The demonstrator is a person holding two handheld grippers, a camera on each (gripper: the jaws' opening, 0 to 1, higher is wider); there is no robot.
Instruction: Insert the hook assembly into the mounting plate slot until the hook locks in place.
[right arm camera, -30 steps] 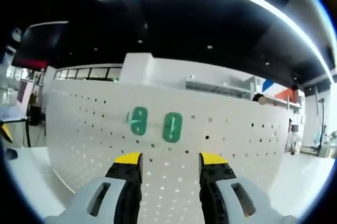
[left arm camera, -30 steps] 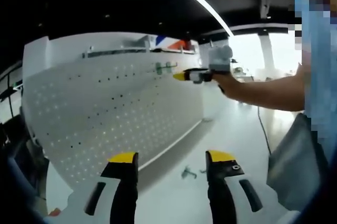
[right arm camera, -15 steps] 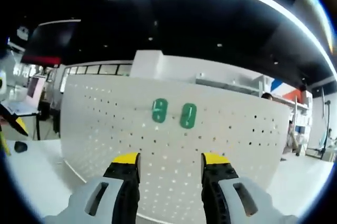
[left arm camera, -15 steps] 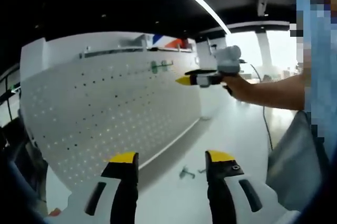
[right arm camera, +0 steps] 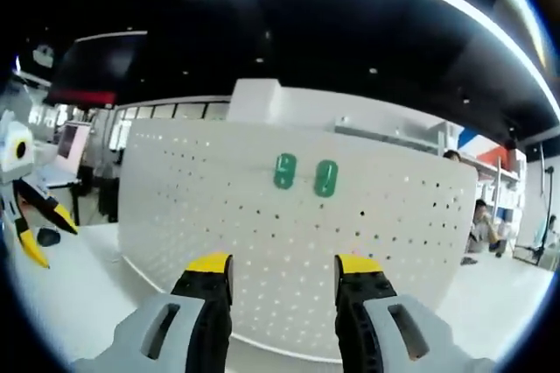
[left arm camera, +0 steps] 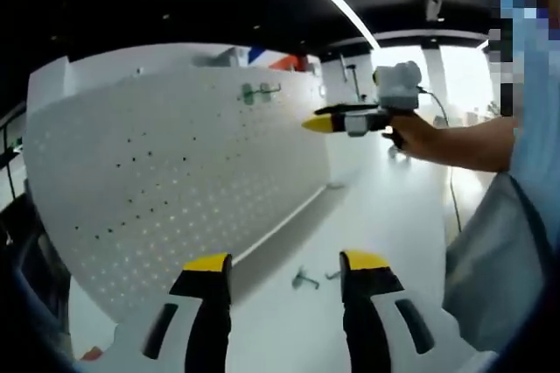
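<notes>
The white perforated metal mounting plate [right arm camera: 297, 242] now sits further from the right gripper [right arm camera: 284, 270], which has drawn back with jaws apart and empty, leaving two green oval hook assemblies [right arm camera: 304, 175] seated near its top edge. The left gripper [left arm camera: 284, 268], likewise open and empty, hangs over the white table [left arm camera: 385, 224], where small loose green hooks [left arm camera: 304, 280] lie near the plate's foot, nothing blocking them.
</notes>
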